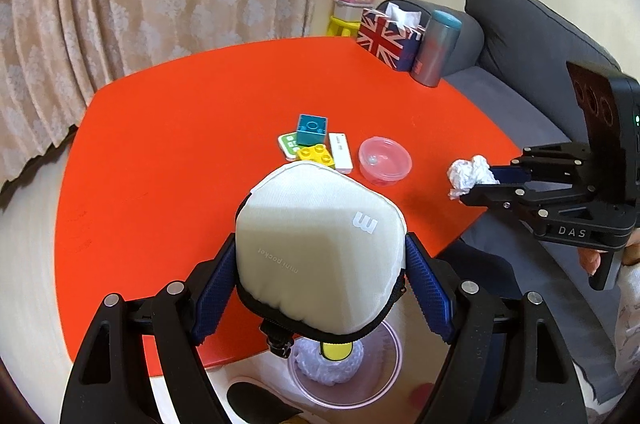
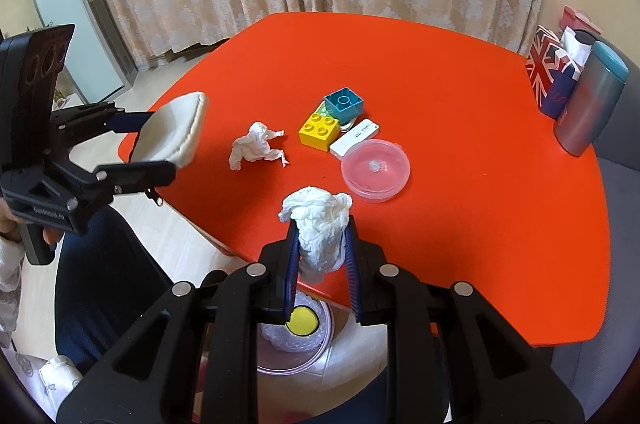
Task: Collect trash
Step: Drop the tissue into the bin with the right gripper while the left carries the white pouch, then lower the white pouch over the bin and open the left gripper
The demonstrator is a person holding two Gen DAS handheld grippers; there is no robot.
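Note:
My left gripper (image 1: pixel 320 244) is shut on a cream zip pouch (image 1: pixel 320 232), gripped by its two sides above the near edge of the red table (image 1: pixel 180 144). The right wrist view shows that gripper (image 2: pixel 162 144) and the pouch (image 2: pixel 174 134) at the left. My right gripper (image 2: pixel 323 228) is shut on a crumpled white tissue (image 2: pixel 320 224), raised over the table's front edge; it is at the right in the left wrist view (image 1: pixel 480 182). A second crumpled tissue (image 2: pixel 258 146) lies on the table. A clear bin (image 2: pixel 304 344) with white wads and something yellow stands on the floor below.
Mid-table lie a blue brick (image 2: pixel 344 103), a yellow brick (image 2: pixel 319 129), a white stick-shaped gadget (image 2: pixel 354 138) and a pink lidded tub (image 2: pixel 375 170). A Union Jack tissue box (image 2: pixel 550 76) and a grey tumbler (image 2: pixel 590 100) stand at the far right edge. A grey sofa (image 1: pixel 520 36) adjoins.

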